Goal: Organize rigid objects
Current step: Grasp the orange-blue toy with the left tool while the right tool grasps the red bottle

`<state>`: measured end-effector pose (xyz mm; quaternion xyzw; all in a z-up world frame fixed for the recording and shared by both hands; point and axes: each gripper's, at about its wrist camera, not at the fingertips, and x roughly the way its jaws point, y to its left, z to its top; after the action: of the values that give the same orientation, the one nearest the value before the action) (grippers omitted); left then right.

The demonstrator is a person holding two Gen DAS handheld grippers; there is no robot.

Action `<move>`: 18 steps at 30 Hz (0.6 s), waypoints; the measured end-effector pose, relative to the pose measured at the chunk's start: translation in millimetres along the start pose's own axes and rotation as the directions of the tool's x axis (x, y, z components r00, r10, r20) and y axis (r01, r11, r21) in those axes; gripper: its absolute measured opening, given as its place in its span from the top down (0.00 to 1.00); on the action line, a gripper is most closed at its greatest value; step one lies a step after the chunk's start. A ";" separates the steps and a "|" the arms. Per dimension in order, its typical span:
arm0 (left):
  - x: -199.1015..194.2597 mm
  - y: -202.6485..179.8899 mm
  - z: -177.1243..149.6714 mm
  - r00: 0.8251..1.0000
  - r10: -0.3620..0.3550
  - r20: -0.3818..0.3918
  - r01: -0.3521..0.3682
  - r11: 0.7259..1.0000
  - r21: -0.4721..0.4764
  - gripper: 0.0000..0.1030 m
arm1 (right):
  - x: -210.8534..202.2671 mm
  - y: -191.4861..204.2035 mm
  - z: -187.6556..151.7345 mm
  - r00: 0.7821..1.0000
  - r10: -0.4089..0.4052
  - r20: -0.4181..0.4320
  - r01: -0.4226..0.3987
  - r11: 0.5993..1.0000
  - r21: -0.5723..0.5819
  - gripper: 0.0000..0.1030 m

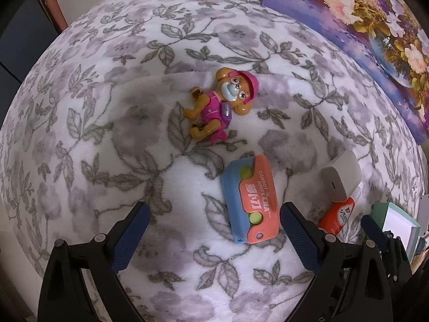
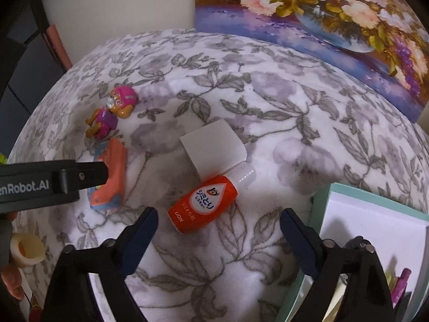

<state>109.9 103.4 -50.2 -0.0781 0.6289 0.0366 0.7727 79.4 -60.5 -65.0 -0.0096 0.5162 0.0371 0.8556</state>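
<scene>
On a floral fleece blanket lie a toy dog in a pink suit [image 1: 222,104] [image 2: 112,112], an orange and blue toy carrot knife [image 1: 250,198] [image 2: 111,177], a white charger block [image 1: 340,177] [image 2: 214,147] and an orange Lion bottle with a white cap [image 1: 337,216] [image 2: 207,204]. My left gripper [image 1: 214,225] is open and empty, with the carrot knife just inside its right finger. My right gripper [image 2: 218,229] is open and empty, just short of the orange bottle. The left gripper's body [image 2: 53,182] hides part of the carrot knife in the right wrist view.
A teal box with a white inside [image 2: 375,230] [image 1: 396,222] stands at the right, close to my right gripper. A flower painting [image 2: 321,21] [image 1: 362,26] leans at the back. A cream cup-like object [image 2: 26,249] sits at the left edge. Pens [image 2: 399,287] lie at the lower right.
</scene>
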 end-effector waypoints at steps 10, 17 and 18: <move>5.0 -0.2 2.0 1.000 -0.005 -0.011 0.005 1.000 -0.005 0.05 | 3.3 -1.4 1.2 1.000 0.008 -0.013 -0.009 0.997 -0.080 0.17; 7.3 -3.4 2.6 1.000 -0.014 -0.013 0.014 1.000 0.003 0.05 | 7.0 0.4 6.4 1.000 -0.001 0.006 0.001 0.996 -0.087 0.17; 8.2 -4.6 2.7 1.000 -0.016 -0.013 0.016 1.000 0.005 0.05 | 9.0 0.7 7.5 1.000 -0.002 0.006 0.003 0.996 -0.088 0.17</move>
<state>114.9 99.0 -57.3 -0.0814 0.6335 0.0285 0.7689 90.1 -58.9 -69.5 -0.0477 0.5116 0.0586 0.8559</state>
